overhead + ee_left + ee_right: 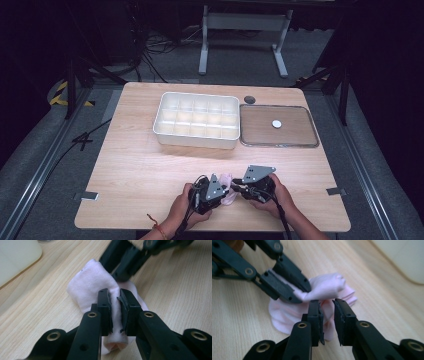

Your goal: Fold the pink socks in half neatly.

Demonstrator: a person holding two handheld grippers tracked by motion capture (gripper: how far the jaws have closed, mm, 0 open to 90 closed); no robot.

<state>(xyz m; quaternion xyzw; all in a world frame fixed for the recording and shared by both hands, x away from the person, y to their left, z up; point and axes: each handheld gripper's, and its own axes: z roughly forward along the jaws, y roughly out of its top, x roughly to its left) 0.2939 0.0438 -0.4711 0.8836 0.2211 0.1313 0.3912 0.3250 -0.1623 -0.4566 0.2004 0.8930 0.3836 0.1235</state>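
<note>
Sock [95, 282] pinched by left gripper [115, 301] | right gripper [327, 307] jaws narrow, cloth between (grip uncertain) | risk: thin fold may slip, unrolling on table [140, 170].

light wooden tabletop [130, 170]: white divided tray [196, 120] mid-far edge, flat framed tray [278, 126] beside it, pink cloth [228, 192] near front edge.

The table [140, 170] was pale wood with a matt grain. The sock [92, 282] was soft pink knit cloth. The fingers [103, 312] were matt black plastic with rough-edged pads; the compartment box [162, 131] looked like smooth white plastic.
</note>
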